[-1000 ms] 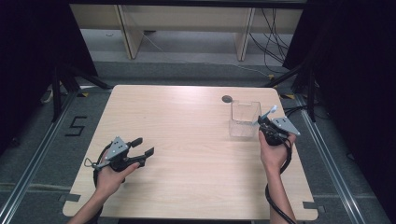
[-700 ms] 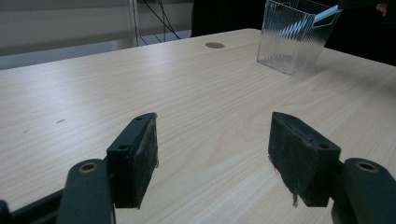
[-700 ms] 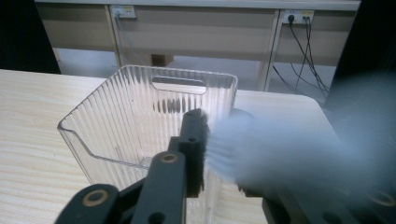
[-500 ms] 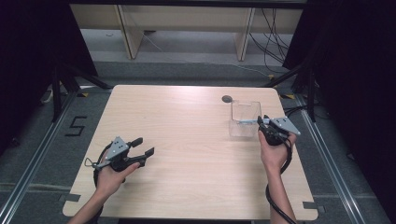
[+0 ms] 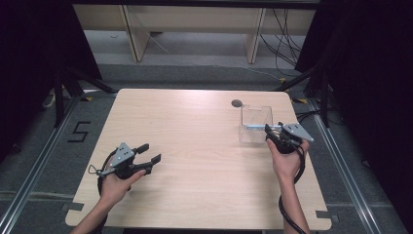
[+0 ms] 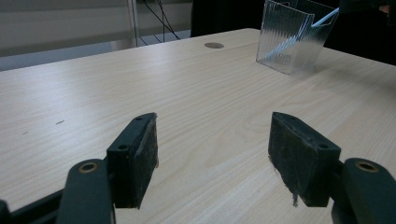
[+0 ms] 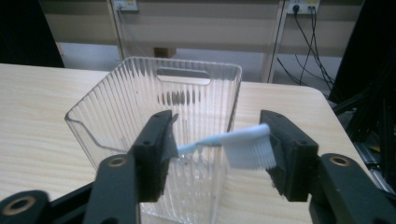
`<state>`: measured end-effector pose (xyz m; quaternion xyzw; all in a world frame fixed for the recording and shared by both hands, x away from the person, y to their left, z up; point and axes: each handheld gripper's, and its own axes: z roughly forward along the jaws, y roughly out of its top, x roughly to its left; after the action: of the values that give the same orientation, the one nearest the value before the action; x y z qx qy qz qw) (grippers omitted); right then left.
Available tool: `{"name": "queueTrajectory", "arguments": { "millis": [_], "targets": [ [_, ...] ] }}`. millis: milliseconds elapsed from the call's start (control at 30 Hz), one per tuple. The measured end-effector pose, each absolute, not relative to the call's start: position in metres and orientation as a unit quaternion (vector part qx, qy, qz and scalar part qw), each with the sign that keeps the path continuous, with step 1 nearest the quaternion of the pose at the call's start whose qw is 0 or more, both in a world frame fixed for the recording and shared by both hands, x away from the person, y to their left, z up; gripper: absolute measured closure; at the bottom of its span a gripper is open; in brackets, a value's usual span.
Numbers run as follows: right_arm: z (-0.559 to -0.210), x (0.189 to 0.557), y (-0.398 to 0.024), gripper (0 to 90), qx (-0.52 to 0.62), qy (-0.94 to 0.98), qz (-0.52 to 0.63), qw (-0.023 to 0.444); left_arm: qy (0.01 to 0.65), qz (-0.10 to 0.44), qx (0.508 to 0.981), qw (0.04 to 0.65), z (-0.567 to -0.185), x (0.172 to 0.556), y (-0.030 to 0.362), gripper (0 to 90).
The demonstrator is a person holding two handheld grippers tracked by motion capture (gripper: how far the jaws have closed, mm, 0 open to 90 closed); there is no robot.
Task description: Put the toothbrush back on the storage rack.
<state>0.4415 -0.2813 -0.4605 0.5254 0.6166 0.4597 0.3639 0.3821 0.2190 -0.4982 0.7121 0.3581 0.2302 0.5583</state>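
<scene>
Left gripper (image 5: 152,153) rests idle over bare table (image 5: 195,146), jaws apart and empty, while right gripper (image 7: 219,149), jaws just opening, releases the toothbrush (image 7: 233,142), which leans inside the clear ribbed container (image 7: 140,107), head above the rim.

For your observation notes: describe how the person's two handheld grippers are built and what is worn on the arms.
Both the left gripper and the right gripper are black, with two blocky padded jaws, a grey three-cornered plate on top and a trailing black cable. The forearms are bare; no sleeves show.
</scene>
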Motion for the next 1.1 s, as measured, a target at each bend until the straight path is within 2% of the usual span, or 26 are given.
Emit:
{"name": "queueTrajectory", "arguments": {
  "millis": [433, 1100],
  "targets": [
    [-0.464, 0.428, -0.289, 40.6, 0.519, 0.629, 0.460, 0.351, 0.361, 0.236, 0.712, 0.555, -0.498, 0.382, 0.224, 32.2],
    [-0.488, 0.377, -0.292, 39.6, 0.522, 0.648, 0.449, 0.325, 0.383, 0.250, 0.707, 0.540, -0.510, 0.378, 0.241, 31.9]
  ]
}}
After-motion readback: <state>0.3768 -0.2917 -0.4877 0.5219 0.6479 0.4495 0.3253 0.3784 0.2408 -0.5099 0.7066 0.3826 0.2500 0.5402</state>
